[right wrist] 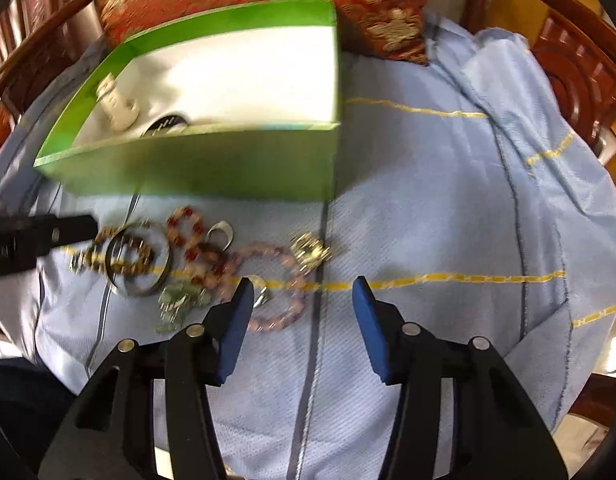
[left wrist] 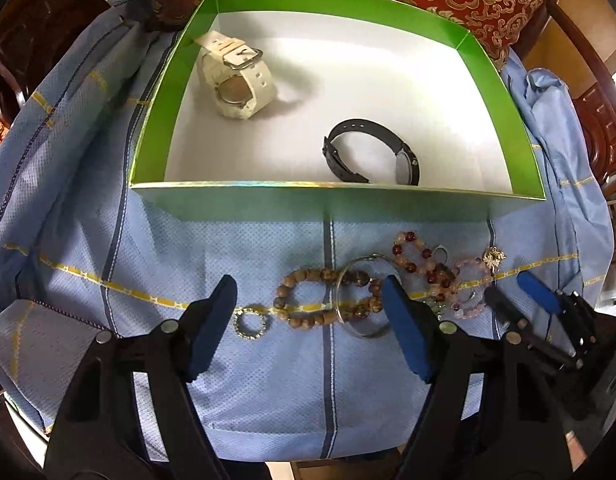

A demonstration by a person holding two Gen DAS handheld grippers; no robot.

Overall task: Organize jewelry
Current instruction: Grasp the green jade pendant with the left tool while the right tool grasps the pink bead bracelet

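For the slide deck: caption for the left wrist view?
Open left gripper over brown bead bracelet on blue cloth; two watches already in green box.

A box [left wrist: 336, 196] sits on a cloth [left wrist: 227, 360] ahead of the left gripper [left wrist: 310, 300], holding two watches: one [left wrist: 235, 80] far left, the other [left wrist: 372, 156] against the near wall. Between the left fingers [left wrist: 215, 320] lie a small ring [left wrist: 251, 322], a beaded bracelet [left wrist: 328, 298] and a bangle [left wrist: 362, 296]. More bracelets [right wrist: 267, 284] lie left of and ahead of the right gripper [right wrist: 303, 300], its left finger [right wrist: 235, 320] overlapping one.
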